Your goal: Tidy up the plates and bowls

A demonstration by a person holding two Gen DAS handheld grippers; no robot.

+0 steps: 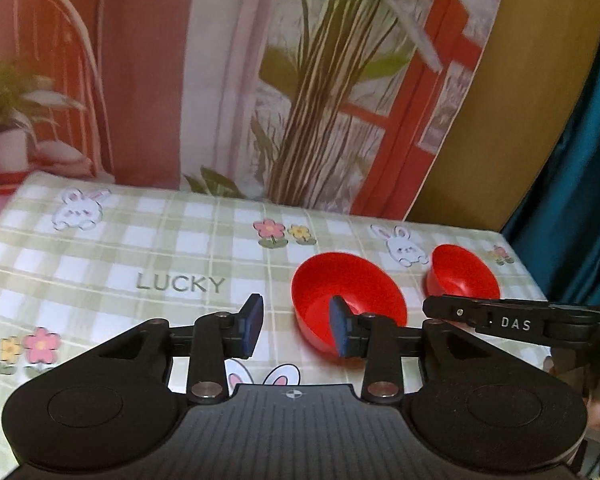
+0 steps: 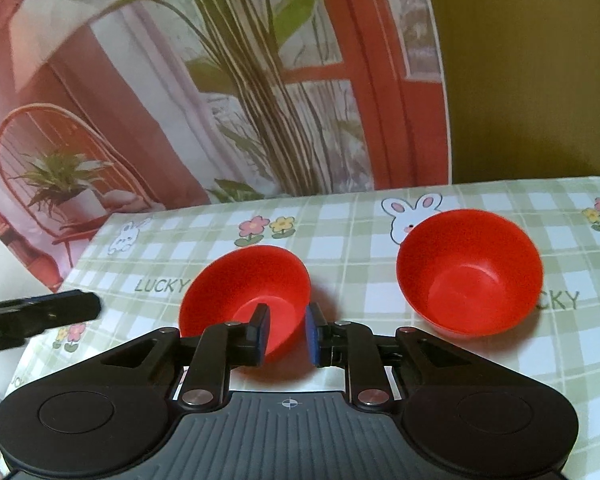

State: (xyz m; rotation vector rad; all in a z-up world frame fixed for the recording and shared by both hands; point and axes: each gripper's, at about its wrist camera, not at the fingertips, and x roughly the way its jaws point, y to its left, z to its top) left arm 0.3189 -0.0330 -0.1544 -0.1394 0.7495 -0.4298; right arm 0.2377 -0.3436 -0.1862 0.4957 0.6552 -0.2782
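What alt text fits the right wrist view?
Two red bowls sit apart on a checked tablecloth: the left bowl just beyond the open, empty right gripper, the right bowl farther right. The left gripper pokes in at left.

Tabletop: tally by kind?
Red bowls: 2, the left bowl and the right bowl
Plates: 0 in view
Claws: 2, the left claw and the right claw
Total: 4
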